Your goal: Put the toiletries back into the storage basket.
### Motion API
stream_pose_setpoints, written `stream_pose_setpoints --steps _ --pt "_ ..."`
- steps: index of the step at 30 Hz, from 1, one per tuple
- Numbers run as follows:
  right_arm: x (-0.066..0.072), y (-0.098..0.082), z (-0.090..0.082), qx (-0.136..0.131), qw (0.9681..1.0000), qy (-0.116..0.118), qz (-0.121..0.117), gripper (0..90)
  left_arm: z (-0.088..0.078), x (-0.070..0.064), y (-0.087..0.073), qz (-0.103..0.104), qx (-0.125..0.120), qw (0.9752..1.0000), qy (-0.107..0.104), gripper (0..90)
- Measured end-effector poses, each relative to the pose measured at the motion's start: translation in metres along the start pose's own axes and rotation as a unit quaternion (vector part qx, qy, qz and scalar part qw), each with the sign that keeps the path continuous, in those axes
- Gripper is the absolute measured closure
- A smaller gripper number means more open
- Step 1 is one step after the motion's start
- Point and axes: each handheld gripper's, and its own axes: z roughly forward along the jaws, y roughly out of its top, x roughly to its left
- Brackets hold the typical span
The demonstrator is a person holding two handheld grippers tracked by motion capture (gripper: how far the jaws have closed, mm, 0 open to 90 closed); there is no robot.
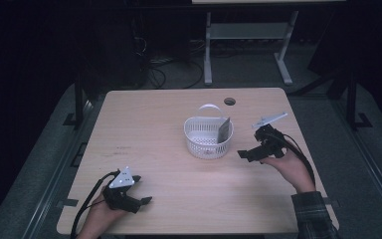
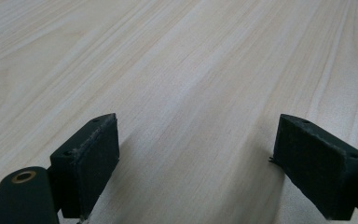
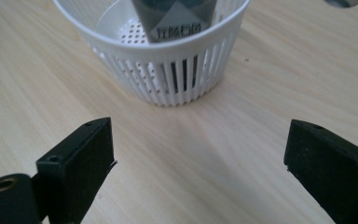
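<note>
Two grippers are in our hands, both with jaws spread and empty. Our right gripper (image 1: 244,154) hovers just beside the white basket (image 1: 206,144), where a grey packet (image 1: 223,130) leans upright. Our left gripper (image 1: 144,201) sits low near the desk's (image 1: 149,124) front edge.

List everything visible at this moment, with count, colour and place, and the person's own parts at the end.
Table: one, light wood, centre of the high view.
Basket: one, white, slotted wall, thin handle, right of the table's middle.
Packet: one, grey, upright, leaning on the basket's right inner wall.
Cable hole: one, round, near the table's far edge.
Second table frame: one, white legs, on the floor beyond.
Left tool: one, black, open, near the front left edge, holding nothing.
Right tool: one, black, open, just right of the basket, facing it, holding nothing.
Hands: two, at the bottom edge, the right with a plaid sleeve.
</note>
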Motion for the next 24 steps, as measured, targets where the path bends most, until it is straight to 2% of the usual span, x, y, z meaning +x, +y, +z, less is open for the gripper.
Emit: stream_pose_setpoints --steps 3,7,14,18,20,24 --pt "0.002 -0.017 0.006 0.002 1.0000 -0.002 0.001 2.6 0.000 0.000 0.000 0.000 0.000 1.0000 0.000 13.2" --pt "0.004 -0.028 0.009 0.004 1.0000 -0.003 0.005 2.1 0.000 0.000 0.000 -0.001 -0.001 1.0000 0.000 13.2" --pt "0.006 -0.053 0.010 -0.013 0.9998 -0.011 0.009 0.8 0.000 0.000 0.000 -0.001 -0.002 1.0000 0.001 13.2" --pt "0.009 -0.066 0.011 -0.012 0.9998 -0.011 0.010 0.8 0.000 0.000 0.000 0.000 -0.001 1.0000 0.001 13.2" --pt "0.011 -0.077 0.010 -0.018 0.9997 -0.012 0.010 0.8 0.000 0.000 0.000 0.000 -0.001 1.0000 0.001 13.2" --pt "0.014 -0.087 0.011 -0.024 0.9994 -0.020 0.010 0.8 0.000 0.000 0.000 0.000 0.000 1.0000 0.000 13.2"
